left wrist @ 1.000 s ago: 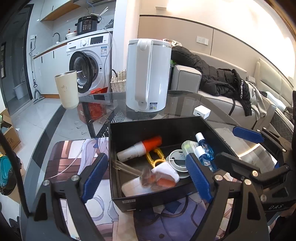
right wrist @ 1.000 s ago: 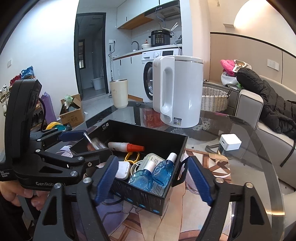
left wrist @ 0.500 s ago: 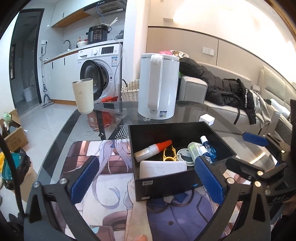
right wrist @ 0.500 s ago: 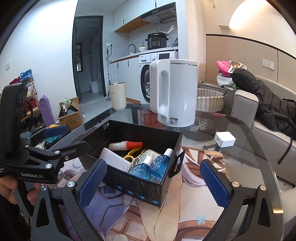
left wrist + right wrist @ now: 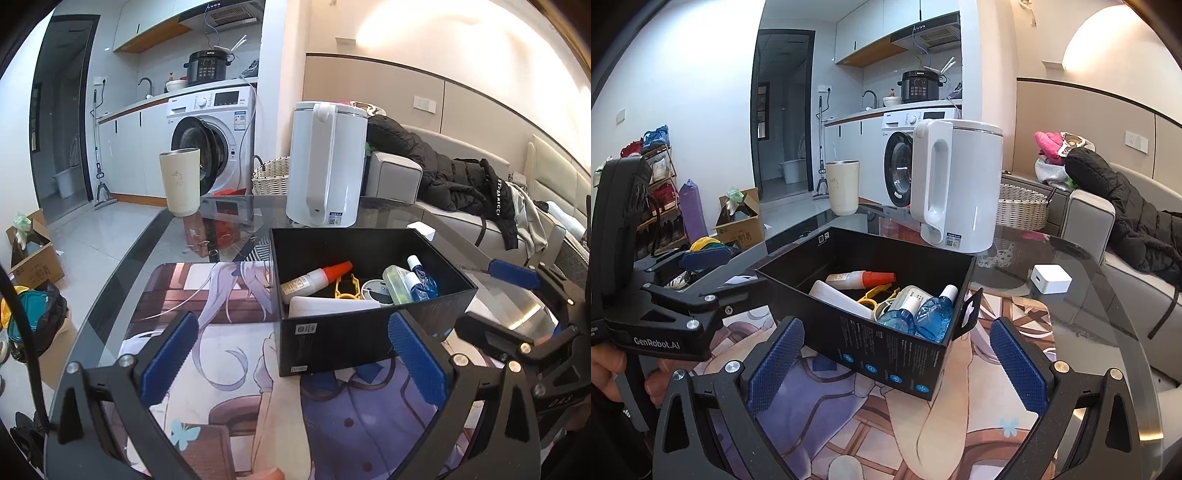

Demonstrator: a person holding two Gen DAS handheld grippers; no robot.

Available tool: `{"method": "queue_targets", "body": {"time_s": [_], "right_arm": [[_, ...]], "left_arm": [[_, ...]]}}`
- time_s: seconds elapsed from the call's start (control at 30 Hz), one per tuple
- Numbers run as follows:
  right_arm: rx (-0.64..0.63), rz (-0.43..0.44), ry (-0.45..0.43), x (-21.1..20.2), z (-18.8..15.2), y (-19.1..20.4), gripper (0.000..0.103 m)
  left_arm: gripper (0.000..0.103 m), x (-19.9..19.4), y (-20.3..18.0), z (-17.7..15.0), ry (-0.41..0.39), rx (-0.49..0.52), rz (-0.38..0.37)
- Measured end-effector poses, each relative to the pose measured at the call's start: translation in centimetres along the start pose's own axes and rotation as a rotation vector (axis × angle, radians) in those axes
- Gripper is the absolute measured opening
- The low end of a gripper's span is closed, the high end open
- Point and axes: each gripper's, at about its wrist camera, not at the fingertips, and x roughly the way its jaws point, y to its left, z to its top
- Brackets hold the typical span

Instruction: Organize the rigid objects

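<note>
An open black box stands on the printed mat. Inside lie a white bottle with an orange cap, a yellow clip, a flat white case, a round white disc, a pale green bottle and two blue bottles. My left gripper is open just short of the box's near wall, holding nothing. My right gripper is open before the box's corner, also holding nothing. One of the right gripper's fingers shows to the right of the box.
A white kettle and a beige tumbler stand behind the box on the glass table. A small white cube lies to the right. A sofa with a black jacket is beyond; a hand holds the left gripper.
Both grippers have drawn back from the box and their jaws have widened. The flat white case, a blur over the box at first, now lies still inside.
</note>
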Motion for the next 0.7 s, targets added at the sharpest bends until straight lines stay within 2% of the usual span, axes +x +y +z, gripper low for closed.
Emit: {"method": "queue_targets", "body": {"time_s": [0.7], "right_arm": [[-0.004,-0.013,-0.035,-0.68,-0.01,0.07,0.102]], "left_arm": [[0.103,-0.13,-0.16,-0.36,-0.009,-0.003,0.011]]}}
